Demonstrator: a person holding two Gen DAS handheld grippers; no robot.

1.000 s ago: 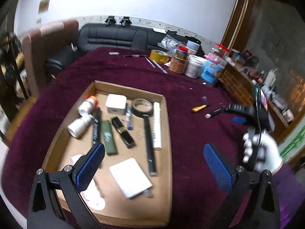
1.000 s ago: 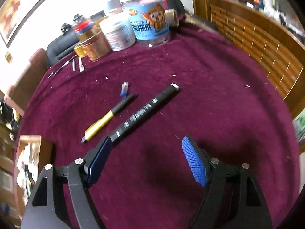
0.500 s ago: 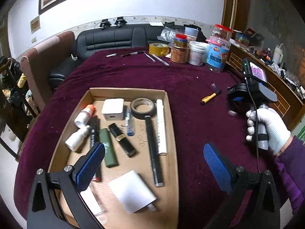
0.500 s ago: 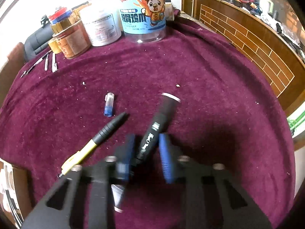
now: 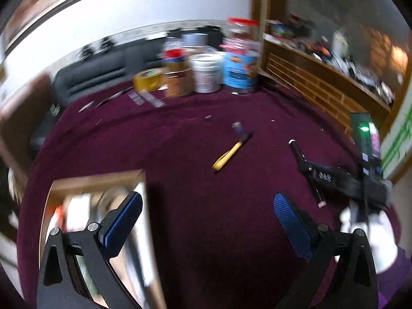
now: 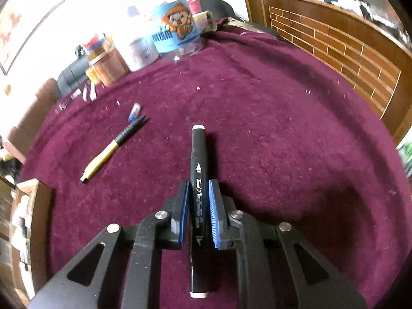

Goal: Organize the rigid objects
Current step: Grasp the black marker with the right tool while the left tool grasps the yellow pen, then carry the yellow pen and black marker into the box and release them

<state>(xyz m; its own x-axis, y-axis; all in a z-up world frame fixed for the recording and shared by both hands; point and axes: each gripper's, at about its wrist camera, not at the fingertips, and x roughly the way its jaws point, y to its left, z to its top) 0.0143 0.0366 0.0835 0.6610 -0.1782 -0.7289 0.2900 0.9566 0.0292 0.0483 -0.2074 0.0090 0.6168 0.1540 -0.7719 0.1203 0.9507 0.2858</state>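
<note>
My right gripper [image 6: 198,211] is shut on a black art marker [image 6: 197,154], which points forward between the blue pads above the maroon cloth. In the left wrist view the right gripper [image 5: 312,173] and the marker [image 5: 296,149] are at the right. A yellow and black pen [image 6: 110,149] lies to the left on the cloth, with a small blue cap [image 6: 134,110] beyond its tip; the pen [image 5: 230,153] also shows in the left wrist view. My left gripper [image 5: 206,229] is open and empty, over the right edge of the cardboard tray [image 5: 103,179], whose contents are blurred.
Jars, tubs and a tape roll [image 5: 149,82] stand at the table's far edge, with a blue labelled jar [image 6: 177,36] among them. A wooden brick-pattern rail [image 6: 347,49] runs along the right. A tray corner [image 6: 33,206] shows at the far left.
My right gripper closed on the black marker and lifted it, turning it straight ahead. My left gripper swung right, so the tray slid to the lower left of its view.
</note>
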